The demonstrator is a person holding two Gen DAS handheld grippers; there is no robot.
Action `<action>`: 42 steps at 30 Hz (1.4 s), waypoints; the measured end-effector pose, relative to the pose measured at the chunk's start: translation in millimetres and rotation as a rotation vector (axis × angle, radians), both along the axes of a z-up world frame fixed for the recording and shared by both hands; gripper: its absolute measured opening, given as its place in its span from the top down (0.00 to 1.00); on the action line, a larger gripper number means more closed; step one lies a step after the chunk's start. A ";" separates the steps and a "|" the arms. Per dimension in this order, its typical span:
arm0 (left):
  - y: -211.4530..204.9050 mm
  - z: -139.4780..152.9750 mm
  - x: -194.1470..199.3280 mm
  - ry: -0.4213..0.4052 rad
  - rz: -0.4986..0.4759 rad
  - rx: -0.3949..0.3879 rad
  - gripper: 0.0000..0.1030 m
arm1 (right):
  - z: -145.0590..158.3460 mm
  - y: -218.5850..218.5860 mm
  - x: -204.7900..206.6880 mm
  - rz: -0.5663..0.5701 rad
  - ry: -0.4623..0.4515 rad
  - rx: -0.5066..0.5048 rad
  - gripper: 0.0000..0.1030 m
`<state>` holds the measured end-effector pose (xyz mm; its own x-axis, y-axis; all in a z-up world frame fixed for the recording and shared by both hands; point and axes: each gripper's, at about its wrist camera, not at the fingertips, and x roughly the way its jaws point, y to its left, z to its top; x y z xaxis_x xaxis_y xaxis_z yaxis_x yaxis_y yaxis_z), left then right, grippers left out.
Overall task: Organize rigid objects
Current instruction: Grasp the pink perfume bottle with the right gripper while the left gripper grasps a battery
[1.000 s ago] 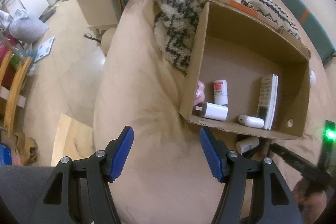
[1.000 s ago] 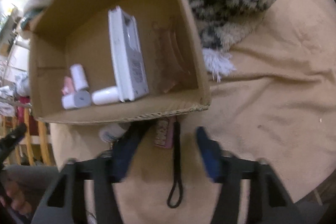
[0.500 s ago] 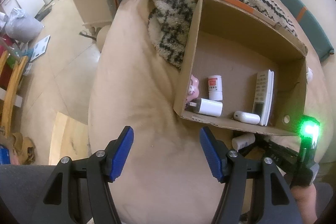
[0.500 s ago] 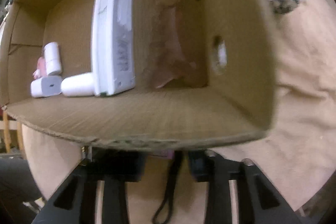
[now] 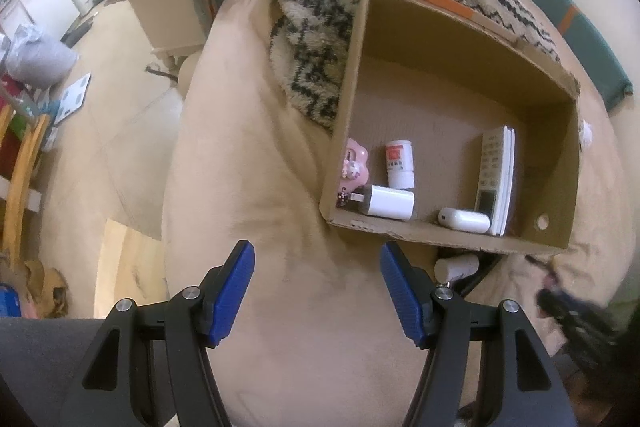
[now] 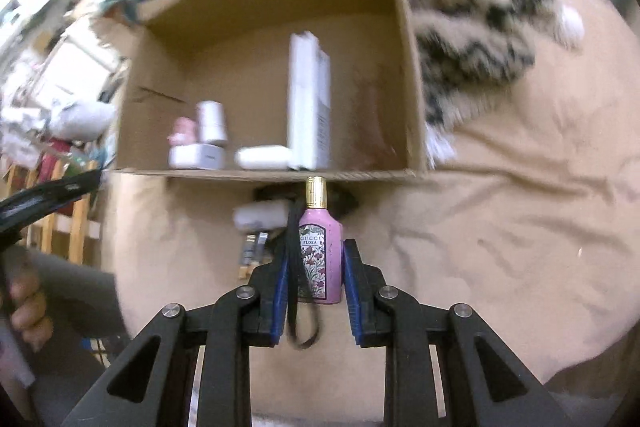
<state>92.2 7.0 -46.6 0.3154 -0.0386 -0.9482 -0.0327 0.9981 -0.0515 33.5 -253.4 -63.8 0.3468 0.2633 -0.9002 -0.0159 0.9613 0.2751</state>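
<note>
Beige bedding point(image 5: 280, 307) beneath cardboard box point(image 5: 460, 27)

Matt corrugated cardboard box point(image 5: 452, 241), glossy pink perfume bottle point(image 6: 321, 259) with shiny gold cap, fuzzy knitted blanket point(image 5: 316, 39)

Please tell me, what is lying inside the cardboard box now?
Inside the cardboard box lie a white remote control, a white pill-shaped case, a white charger plug, a small white bottle and a pink figure. The near wall hides part of the floor.
</note>
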 end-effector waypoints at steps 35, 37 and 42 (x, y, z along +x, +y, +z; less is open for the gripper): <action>-98.3 -112.6 5.8 0.344 -0.154 -0.034 0.62 | 28.6 -21.0 14.5 -0.010 -0.148 0.172 0.75; -101.7 -112.5 6.7 0.345 -0.159 -0.029 0.62 | 30.0 -20.9 15.1 -0.011 -0.150 0.184 0.75; -107.6 -113.1 6.3 0.346 -0.164 0.000 0.62 | 33.9 -19.2 15.2 -0.005 -0.159 0.202 0.75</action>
